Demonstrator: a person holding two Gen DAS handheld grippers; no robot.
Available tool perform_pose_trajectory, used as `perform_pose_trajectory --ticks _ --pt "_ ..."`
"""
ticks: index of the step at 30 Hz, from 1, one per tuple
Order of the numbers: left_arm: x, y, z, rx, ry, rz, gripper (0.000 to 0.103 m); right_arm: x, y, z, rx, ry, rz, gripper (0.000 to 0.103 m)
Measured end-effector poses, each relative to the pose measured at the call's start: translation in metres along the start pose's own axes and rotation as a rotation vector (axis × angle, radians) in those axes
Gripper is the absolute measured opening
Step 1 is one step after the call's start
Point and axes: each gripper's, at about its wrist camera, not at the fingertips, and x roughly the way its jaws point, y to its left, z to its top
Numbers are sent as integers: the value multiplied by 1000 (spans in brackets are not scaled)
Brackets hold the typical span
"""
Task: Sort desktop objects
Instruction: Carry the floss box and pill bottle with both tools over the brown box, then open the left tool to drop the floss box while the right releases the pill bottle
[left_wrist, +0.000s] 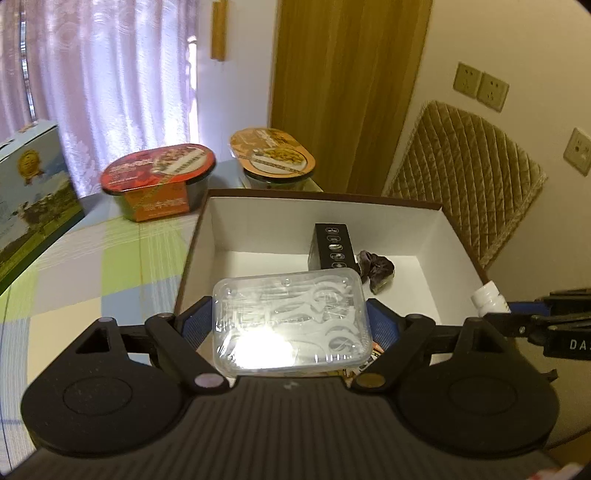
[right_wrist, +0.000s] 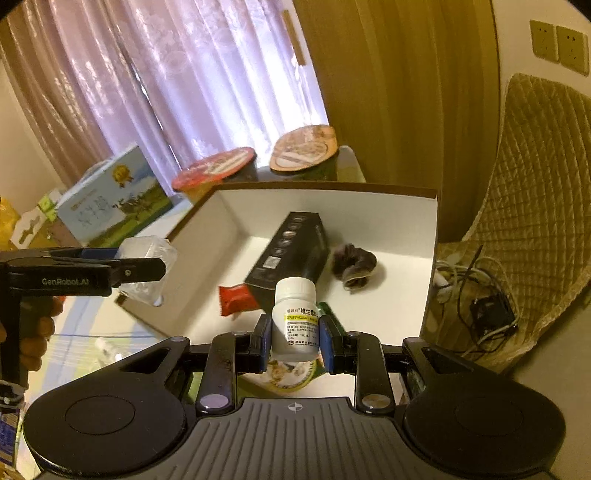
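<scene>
My left gripper (left_wrist: 291, 325) is shut on a clear plastic case of floss picks (left_wrist: 291, 325) and holds it above the near edge of the white cardboard box (left_wrist: 369, 221). My right gripper (right_wrist: 294, 332) is shut on a white pill bottle (right_wrist: 295, 317), held upright over the box's (right_wrist: 388, 221) near side. In the box lie a black carton (right_wrist: 291, 251), a dark hair scrunchie (right_wrist: 352, 266), a red snack packet (right_wrist: 236, 299) and a green packet (right_wrist: 328, 310). The left gripper with the case (right_wrist: 147, 266) shows at the left of the right wrist view.
Two instant-noodle bowls, red (left_wrist: 162, 181) and orange (left_wrist: 273, 155), stand behind the box on the checked tablecloth (left_wrist: 92, 266). A milk carton box (left_wrist: 29, 195) stands at the left. A quilted chair (left_wrist: 461, 173) and tangled cables (right_wrist: 480, 306) are on the right.
</scene>
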Motion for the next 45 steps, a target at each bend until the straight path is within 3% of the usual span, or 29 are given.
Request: perform_pose_trajectory --ticks 8,15,24,37,45 --pt "56 0 6 18 132 -9 84 34 -14 5 -20 104 -22 24" --pt "102 -1 -2 49 328 25 84 56 -13 -1 -80 202 -47 24" --pt "130 6 -17 40 454 46 84 72 -8 -1 -238 310 -72 24" --pt "151 7 -19 87 554 15 85 105 0 14 -491 557 -57 24" --pt "146 9 -15 72 546 -9 87 119 3 15 -559 619 -87 24"
